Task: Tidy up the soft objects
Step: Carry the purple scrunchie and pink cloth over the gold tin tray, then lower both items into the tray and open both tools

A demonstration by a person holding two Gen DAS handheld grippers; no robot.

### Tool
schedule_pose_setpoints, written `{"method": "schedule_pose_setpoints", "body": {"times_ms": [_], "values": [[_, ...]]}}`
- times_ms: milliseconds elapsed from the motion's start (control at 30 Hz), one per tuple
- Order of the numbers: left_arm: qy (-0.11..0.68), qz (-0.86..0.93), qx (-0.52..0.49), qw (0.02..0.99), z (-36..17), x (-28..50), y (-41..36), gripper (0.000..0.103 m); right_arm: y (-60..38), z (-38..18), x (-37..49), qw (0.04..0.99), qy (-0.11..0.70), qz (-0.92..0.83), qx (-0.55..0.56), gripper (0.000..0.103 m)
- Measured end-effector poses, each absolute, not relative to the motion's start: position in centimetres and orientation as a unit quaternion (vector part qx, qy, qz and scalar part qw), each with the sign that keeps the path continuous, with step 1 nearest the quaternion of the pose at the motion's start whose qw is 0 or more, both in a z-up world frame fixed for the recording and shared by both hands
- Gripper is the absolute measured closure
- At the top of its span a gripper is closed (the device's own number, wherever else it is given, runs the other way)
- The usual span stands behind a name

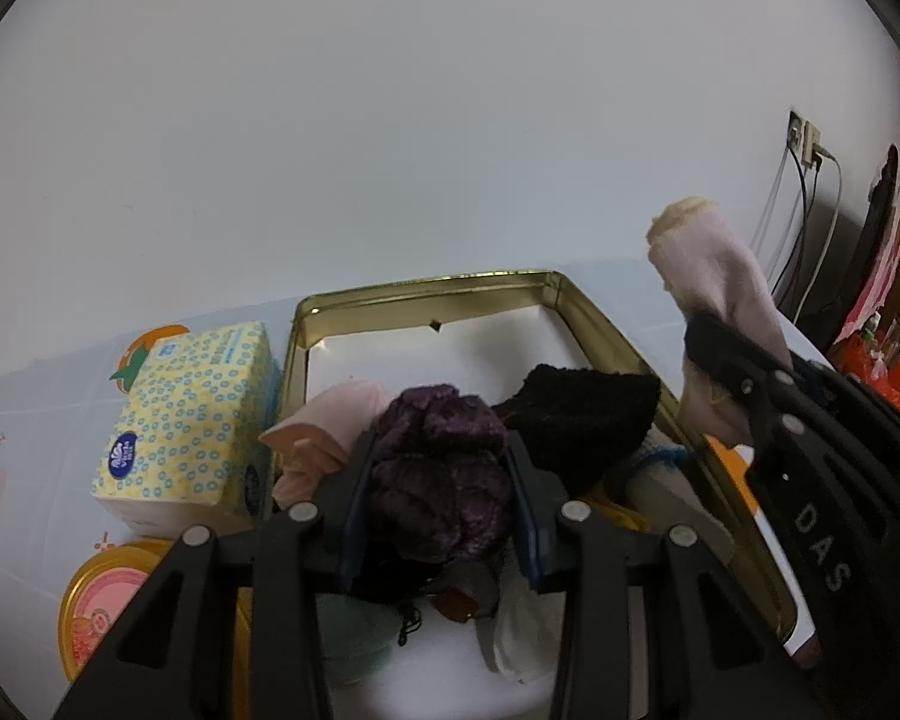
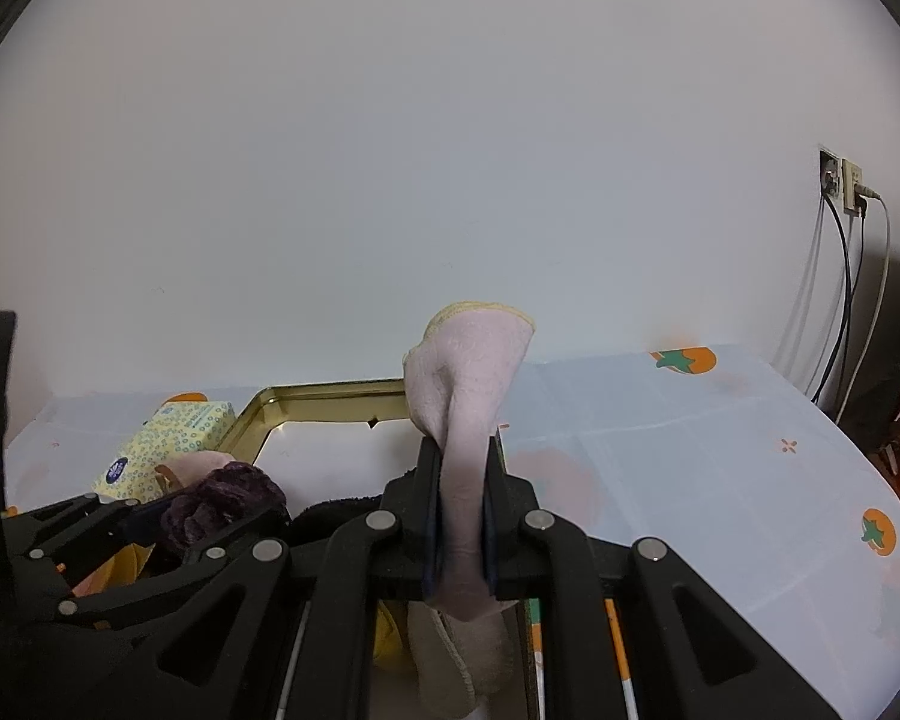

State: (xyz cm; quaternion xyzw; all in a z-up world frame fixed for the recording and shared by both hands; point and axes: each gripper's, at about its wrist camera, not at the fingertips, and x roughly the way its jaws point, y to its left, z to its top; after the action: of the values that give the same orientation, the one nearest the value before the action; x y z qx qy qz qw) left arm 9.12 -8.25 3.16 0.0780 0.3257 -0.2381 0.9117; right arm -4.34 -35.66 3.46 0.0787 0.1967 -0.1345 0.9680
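Note:
A gold tin box [image 1: 606, 330] lies open on the table and holds several soft items. My left gripper [image 1: 441, 456] is shut on a dark purple scrunchie [image 1: 444, 480] over the box; it also shows in the right wrist view [image 2: 222, 507]. Beside the scrunchie lie a pale pink cloth [image 1: 330, 420] and a black knit piece [image 1: 588, 414]. My right gripper [image 2: 462, 468] is shut on a pale pink sock [image 2: 468, 384] with a yellow cuff, held upright above the box's right side; the sock also shows in the left wrist view [image 1: 714, 282].
A yellow tissue pack [image 1: 192, 414] stands left of the box. A round gold-rimmed lid [image 1: 99, 600] lies in front of it. The tablecloth [image 2: 720, 450] has orange fruit prints. Cables hang from a wall socket [image 2: 840, 180] at the right.

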Motion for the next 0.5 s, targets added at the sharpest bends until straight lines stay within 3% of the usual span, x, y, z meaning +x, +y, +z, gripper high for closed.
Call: {"method": "schedule_pose_setpoints", "body": {"times_ms": [500], "values": [[0.368, -0.241, 0.081, 0.895, 3.5, 11.5, -8.5, 0.065, -35.5, 4.7, 1.1, 0.955, 0.27, -0.109, 0.047, 0.09]]}}
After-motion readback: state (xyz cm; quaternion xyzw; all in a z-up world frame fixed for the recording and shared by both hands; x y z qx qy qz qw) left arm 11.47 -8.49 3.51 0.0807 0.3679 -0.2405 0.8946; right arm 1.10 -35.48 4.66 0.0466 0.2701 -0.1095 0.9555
